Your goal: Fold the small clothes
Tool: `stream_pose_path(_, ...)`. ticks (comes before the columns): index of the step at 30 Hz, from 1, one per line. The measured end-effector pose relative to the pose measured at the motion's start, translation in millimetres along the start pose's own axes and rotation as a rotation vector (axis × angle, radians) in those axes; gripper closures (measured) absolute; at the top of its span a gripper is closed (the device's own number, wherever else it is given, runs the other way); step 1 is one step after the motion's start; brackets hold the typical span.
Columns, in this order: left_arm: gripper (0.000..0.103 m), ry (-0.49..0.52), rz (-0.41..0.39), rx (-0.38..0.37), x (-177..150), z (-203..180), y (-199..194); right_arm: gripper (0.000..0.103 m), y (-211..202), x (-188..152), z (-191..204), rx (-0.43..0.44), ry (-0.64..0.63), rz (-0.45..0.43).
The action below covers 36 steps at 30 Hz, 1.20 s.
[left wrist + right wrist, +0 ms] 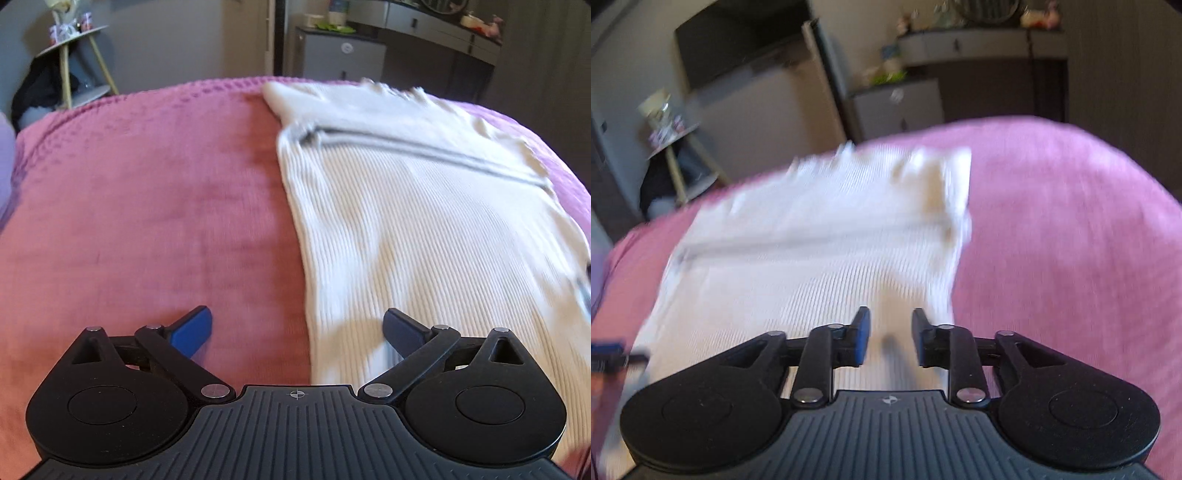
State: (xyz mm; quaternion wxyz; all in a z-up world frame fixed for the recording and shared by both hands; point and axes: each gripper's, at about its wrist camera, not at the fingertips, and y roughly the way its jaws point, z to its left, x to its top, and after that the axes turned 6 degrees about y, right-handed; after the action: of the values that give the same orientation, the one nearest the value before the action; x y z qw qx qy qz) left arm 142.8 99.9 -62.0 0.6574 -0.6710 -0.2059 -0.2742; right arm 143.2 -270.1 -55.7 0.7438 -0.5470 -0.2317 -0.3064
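A white ribbed garment point(424, 229) with a thin grey stripe lies flat on a pink bedspread point(147, 206). My left gripper point(297, 330) is wide open above the garment's left edge, one finger over the bedspread and one over the cloth, holding nothing. In the right wrist view the same garment point(812, 258) is blurred. My right gripper point(888, 341) is open with a narrower gap, empty, just above the garment's near right part. The left gripper's blue tip point(605, 349) shows at the far left.
The pink bedspread point(1071, 240) extends right of the garment. Beyond the bed stand a small round side table point(74, 48) with jars, a grey cabinet point(343, 55) and a desk point(443, 26). A dark screen point(738, 40) hangs on the wall.
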Motion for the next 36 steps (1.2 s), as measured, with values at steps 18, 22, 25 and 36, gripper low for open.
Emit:
stream_pose_path(18, 0.001, -0.196, 0.167, -0.154, -37, 3, -52, 0.068, -66, -57, -68, 0.161, 0.276, 0.234)
stream_pose_path(22, 0.002, -0.197, 0.202, -0.176, -41, 1, -53, 0.068, -69, -60, -70, 0.198, 0.279, 0.254)
stream_pose_path(25, 0.011, -0.199, 0.215, -0.181, -42, 1, -53, 0.068, -69, -62, -71, 0.22, 0.278, 0.265)
stream_pose_path(36, 0.089, -0.141, 0.304, -0.372, -37, -3, -49, 0.089, -68, -59, -68, 0.283, 0.247, 0.285)
